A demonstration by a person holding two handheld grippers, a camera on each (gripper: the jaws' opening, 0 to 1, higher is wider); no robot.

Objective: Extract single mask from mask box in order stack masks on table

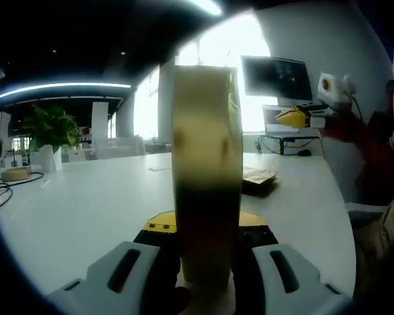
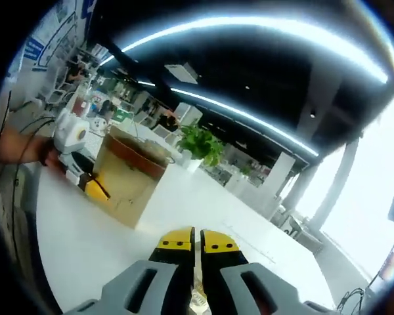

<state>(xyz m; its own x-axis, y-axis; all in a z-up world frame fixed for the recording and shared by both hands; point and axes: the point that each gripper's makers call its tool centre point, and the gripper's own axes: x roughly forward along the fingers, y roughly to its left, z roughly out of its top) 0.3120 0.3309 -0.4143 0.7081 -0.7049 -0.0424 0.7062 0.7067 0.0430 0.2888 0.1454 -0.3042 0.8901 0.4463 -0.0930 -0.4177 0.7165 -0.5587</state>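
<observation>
In the left gripper view, the tall yellowish translucent mask box point(image 1: 207, 177) is standing so close that it is blurring and hiding the left gripper point(image 1: 207, 262) tips and the white surface point(image 1: 85, 203) behind it. In the right gripper view, something thin is showing between the closed yellow tips of the right gripper point(image 2: 197, 252), too small to identify, and the lower edge is cutting it off.

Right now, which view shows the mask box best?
Right gripper view: the mask box shows whole, its top and two sides, beside the left gripper. Left gripper view sees it edge-on, between its jaws.
</observation>
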